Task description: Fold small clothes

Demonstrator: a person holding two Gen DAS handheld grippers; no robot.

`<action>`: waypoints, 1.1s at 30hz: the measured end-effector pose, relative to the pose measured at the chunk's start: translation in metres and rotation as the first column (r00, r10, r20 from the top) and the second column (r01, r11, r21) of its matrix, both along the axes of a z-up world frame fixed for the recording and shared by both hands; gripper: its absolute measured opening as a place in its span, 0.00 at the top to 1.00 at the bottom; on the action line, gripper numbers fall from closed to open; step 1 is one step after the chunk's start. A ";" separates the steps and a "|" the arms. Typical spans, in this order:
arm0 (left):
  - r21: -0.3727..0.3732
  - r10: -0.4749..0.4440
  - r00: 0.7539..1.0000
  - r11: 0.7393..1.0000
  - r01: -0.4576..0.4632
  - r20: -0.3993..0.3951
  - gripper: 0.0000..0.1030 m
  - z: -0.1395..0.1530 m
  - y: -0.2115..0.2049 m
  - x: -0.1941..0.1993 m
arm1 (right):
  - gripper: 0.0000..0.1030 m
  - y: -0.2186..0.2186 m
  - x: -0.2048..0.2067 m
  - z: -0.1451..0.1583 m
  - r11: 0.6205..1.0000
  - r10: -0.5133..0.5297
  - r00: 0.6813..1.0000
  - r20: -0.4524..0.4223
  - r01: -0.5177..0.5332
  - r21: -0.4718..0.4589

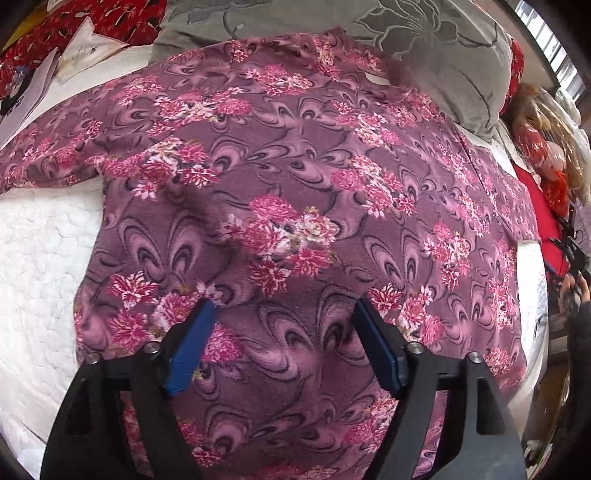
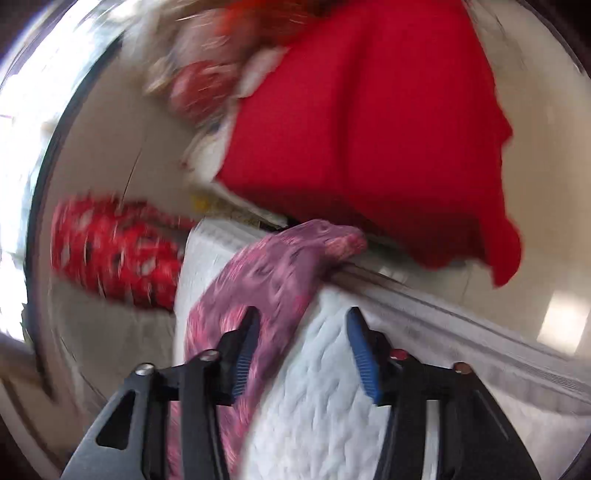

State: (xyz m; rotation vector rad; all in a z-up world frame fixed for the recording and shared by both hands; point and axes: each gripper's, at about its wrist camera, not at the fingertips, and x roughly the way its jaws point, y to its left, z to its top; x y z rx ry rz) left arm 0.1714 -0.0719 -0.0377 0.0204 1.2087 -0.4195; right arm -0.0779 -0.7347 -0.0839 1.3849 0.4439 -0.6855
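A purple shirt with pink flowers (image 1: 288, 192) lies spread flat on a white quilted mattress (image 1: 40, 251), collar toward the far side. My left gripper (image 1: 284, 306) is open and empty, just above the shirt's lower middle. In the blurred right wrist view, my right gripper (image 2: 301, 317) is open and empty over the mattress corner (image 2: 325, 387). A sleeve of the shirt (image 2: 266, 280) drapes along the mattress edge under its left finger (image 2: 243, 350).
A grey embroidered pillow (image 1: 424, 40) lies beyond the collar. Red patterned fabric (image 1: 92, 14) and papers (image 1: 85, 48) lie at the far left. A red cloth (image 2: 369, 140) and a red patterned bundle (image 2: 110, 251) lie beside the bed. A doll (image 1: 539, 147) lies at the right.
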 end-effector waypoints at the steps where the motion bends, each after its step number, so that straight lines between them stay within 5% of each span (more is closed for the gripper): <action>1: 0.000 -0.002 1.000 1.000 0.002 -0.001 0.22 -0.001 -0.003 0.000 | 0.47 -0.007 0.003 -0.012 0.999 -0.014 0.999 0.035 0.012 0.053; 9: -0.022 -0.020 1.000 1.000 0.020 0.009 0.20 0.013 -0.011 0.012 | 0.40 -0.031 0.043 -0.029 0.999 -0.033 0.999 -0.011 0.034 0.041; 11: -0.030 -0.023 0.998 0.999 0.024 0.053 0.20 0.025 -0.014 0.019 | 0.57 -0.030 0.042 -0.025 0.999 -0.040 0.999 0.018 0.040 0.002; 12: -0.029 -0.023 0.997 0.999 0.026 0.076 0.20 0.030 -0.015 0.025 | 0.81 -0.030 0.040 -0.019 0.999 -0.042 0.999 0.015 0.043 -0.033; 13: -0.028 -0.017 0.995 0.999 0.020 0.096 0.20 0.035 -0.016 0.031 | 0.91 -0.031 0.040 -0.012 0.997 -0.032 0.999 0.012 0.033 -0.072; 16: -0.052 0.031 0.995 0.998 -0.026 0.099 0.20 0.037 -0.011 0.053 | 0.91 -0.021 0.035 0.028 0.969 -0.028 0.998 0.055 0.041 -0.244; 19: -0.093 0.078 0.997 0.993 -0.075 0.030 0.20 0.025 -0.003 0.068 | 0.91 -0.004 0.049 0.061 0.930 0.040 0.999 -0.033 -0.049 -0.364; 26: -0.145 0.105 0.993 0.983 -0.111 -0.044 0.20 0.010 0.010 0.069 | 0.91 0.074 0.092 0.103 0.861 0.272 0.962 -0.020 -0.253 -0.441; 33: -0.192 0.087 0.992 0.976 -0.102 -0.086 0.20 0.014 0.025 0.066 | 0.91 0.184 0.148 0.112 0.767 0.493 0.869 -0.045 -0.458 -0.450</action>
